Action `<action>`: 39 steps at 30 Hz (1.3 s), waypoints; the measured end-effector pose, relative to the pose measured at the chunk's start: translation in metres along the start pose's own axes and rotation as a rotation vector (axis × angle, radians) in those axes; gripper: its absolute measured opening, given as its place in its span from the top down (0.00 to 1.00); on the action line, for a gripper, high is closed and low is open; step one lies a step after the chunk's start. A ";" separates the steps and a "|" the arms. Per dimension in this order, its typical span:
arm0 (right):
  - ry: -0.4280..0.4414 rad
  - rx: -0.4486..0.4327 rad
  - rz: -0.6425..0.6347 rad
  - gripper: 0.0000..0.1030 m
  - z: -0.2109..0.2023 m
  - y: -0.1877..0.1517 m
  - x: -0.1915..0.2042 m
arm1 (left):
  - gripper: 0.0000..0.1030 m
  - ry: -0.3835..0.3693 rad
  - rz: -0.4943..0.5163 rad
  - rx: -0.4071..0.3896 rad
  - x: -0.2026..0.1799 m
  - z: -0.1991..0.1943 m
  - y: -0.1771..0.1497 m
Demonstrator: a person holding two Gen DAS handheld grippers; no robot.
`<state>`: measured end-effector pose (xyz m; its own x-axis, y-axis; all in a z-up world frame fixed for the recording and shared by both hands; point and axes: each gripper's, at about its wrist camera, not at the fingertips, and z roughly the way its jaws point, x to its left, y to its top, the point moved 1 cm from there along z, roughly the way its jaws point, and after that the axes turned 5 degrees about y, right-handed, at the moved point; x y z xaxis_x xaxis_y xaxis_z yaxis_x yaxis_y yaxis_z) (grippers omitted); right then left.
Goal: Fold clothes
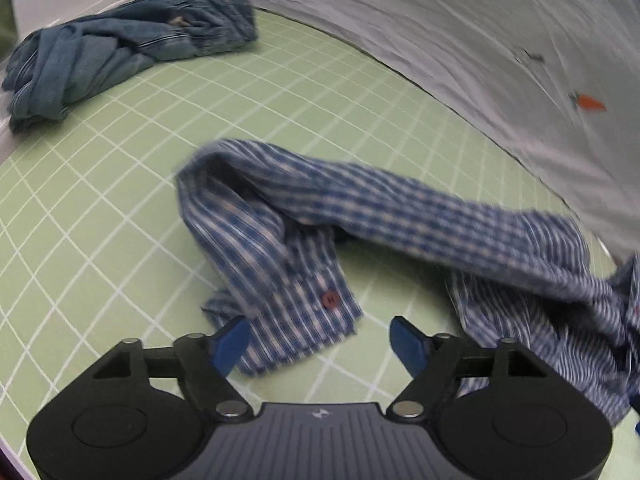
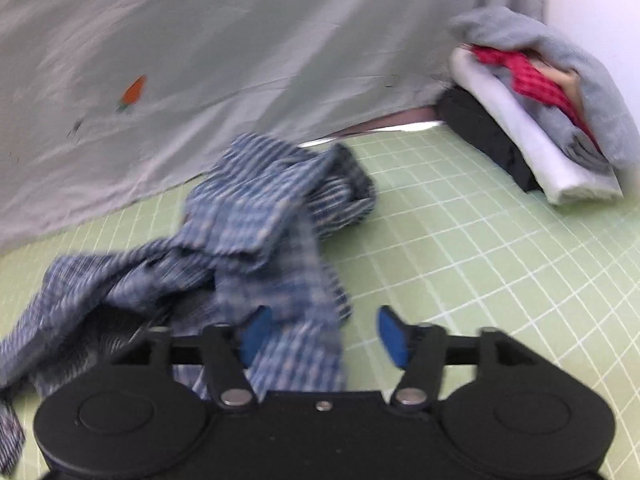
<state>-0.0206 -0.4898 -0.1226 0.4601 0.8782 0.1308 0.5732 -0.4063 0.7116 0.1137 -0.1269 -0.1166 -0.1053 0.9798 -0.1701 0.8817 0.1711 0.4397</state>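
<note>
Checked shirt [image 1: 360, 220] lies crumpled mid-mat [image 1: 120, 184], cuff at six o'clock, just ahead of left gripper [image 1: 320, 340]. Right gripper [image 2: 320, 336] over another part. Both spread, pinching nothing. Step: spreading out, likely. Next: pinch cuff and far edge, draw flat.

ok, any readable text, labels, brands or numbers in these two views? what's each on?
No readable words or numbers in either view.
Left gripper body: small pale emblem, a logo shape, no letters.
Grey sheet: orange carrot-like print and faint dark marks, too blurred to read.
Checked shirt: red button, no label visible.
</note>
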 end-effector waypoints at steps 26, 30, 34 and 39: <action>-0.115 -0.032 0.015 0.98 -0.078 -0.060 -0.039 | 0.19 -0.081 0.167 0.032 -0.030 -0.029 -0.079; -0.226 0.044 0.158 0.98 -0.073 -0.068 -0.119 | 0.19 -0.145 0.212 0.053 -0.075 -0.023 -0.097; -0.172 0.119 0.155 0.96 -0.069 -0.081 -0.140 | 0.19 -0.214 0.251 0.075 -0.121 -0.014 -0.110; -0.085 0.174 0.004 0.91 -0.060 -0.084 -0.134 | 0.19 -0.213 0.303 0.115 -0.166 0.001 -0.128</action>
<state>-0.1711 -0.5577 -0.1588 0.5138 0.8551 0.0691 0.6764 -0.4533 0.5804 0.0184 -0.3116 -0.1457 0.2554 0.9386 -0.2319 0.9051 -0.1479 0.3986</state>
